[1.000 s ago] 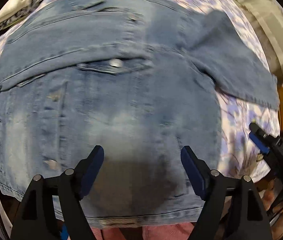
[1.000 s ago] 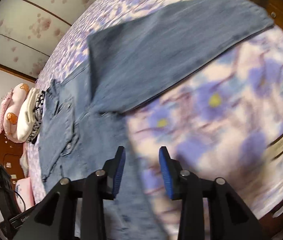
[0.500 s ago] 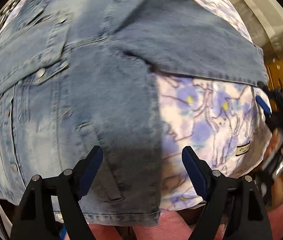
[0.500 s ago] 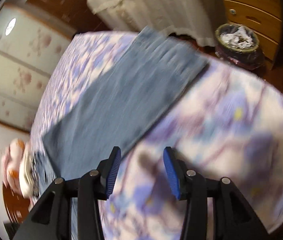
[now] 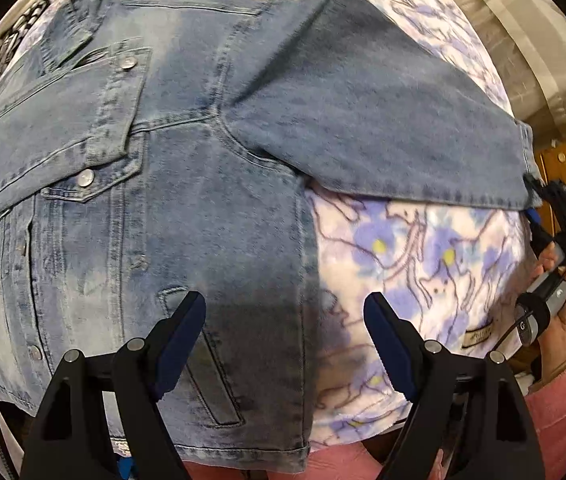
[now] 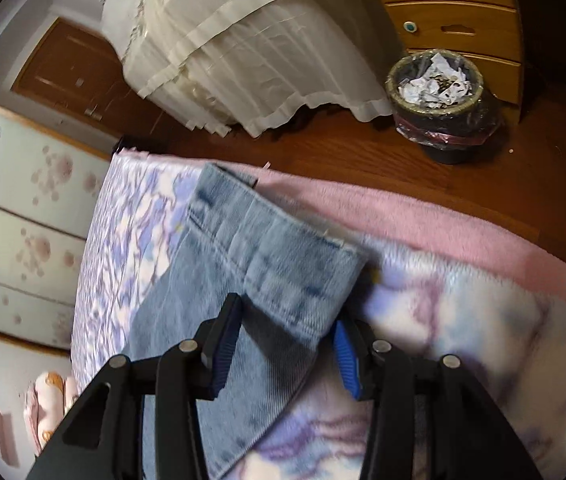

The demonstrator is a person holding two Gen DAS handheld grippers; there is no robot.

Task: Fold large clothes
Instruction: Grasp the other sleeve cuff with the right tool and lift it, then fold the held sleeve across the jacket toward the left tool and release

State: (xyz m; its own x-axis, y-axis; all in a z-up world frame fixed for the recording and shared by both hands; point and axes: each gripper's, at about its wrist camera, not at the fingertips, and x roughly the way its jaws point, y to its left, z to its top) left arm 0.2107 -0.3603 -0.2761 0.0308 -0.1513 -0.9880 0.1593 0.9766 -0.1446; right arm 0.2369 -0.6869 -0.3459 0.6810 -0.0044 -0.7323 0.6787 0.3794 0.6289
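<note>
One blanket label point(image 5: 479, 335) (text unreadable)

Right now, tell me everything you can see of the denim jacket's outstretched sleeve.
The sleeve is faded blue denim, lying flat and straight across the floral blanket, angling away from the jacket body at the shoulder seam. Its stitched cuff ends near the blanket's pink edge. The right gripper straddles the cuff corner, its fingers closing around it.

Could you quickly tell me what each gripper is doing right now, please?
Left gripper: open, holding nothing, above the denim jacket.
Right gripper: closing around the jacket's sleeve cuff, which is between its jaws.
</note>
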